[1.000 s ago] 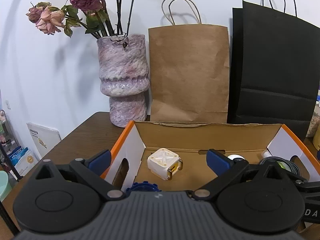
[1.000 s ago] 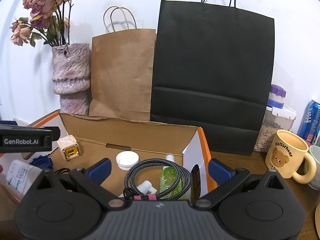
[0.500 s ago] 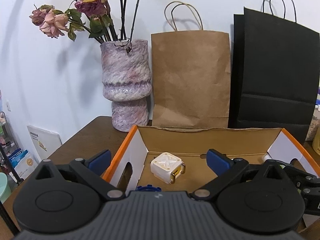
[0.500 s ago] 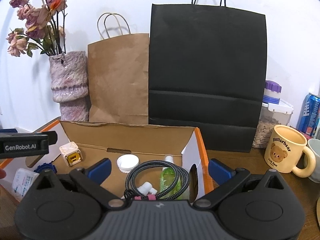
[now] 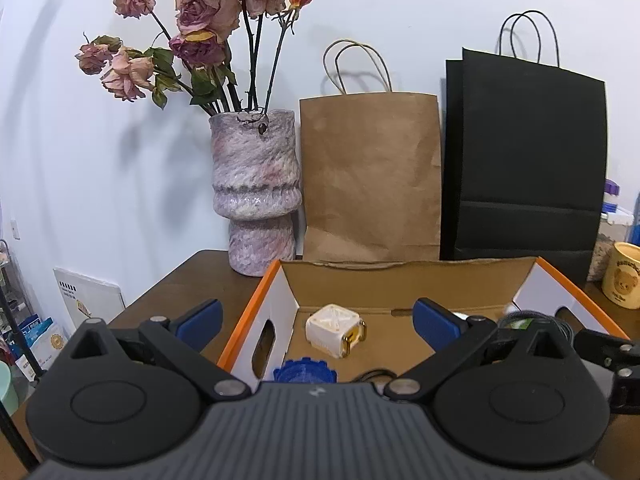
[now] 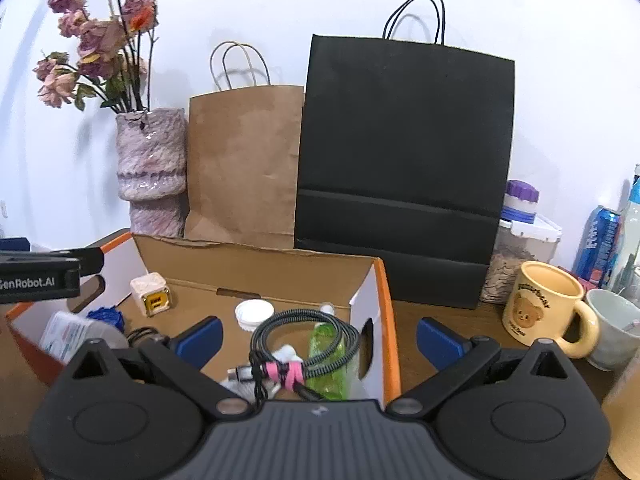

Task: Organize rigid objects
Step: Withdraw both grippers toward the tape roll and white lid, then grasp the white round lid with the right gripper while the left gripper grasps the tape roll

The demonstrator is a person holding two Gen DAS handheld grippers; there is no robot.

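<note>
An open cardboard box (image 5: 400,276) with orange edges sits on the brown table; it also shows in the right wrist view (image 6: 260,264). Inside lie a white cube charger (image 5: 334,330) (image 6: 151,293), a blue ridged cap (image 5: 306,370) (image 6: 105,316), a white round lid (image 6: 254,313), a coiled braided cable (image 6: 304,340) with a pink tie, and a green bottle (image 6: 326,360). My left gripper (image 5: 316,320) is open and empty above the box's left end. My right gripper (image 6: 320,332) is open and empty above the box's right end.
Behind the box stand a mottled vase (image 5: 256,196) of dried roses, a brown paper bag (image 5: 370,176) and a black paper bag (image 6: 404,168). To the right are a yellow bear mug (image 6: 544,304), a white cup (image 6: 614,324), a jar (image 6: 516,248) and a blue can (image 6: 598,244).
Both grippers have pulled back and up from the box, so the bags and vase show lower and smaller. Both stay open and empty.
</note>
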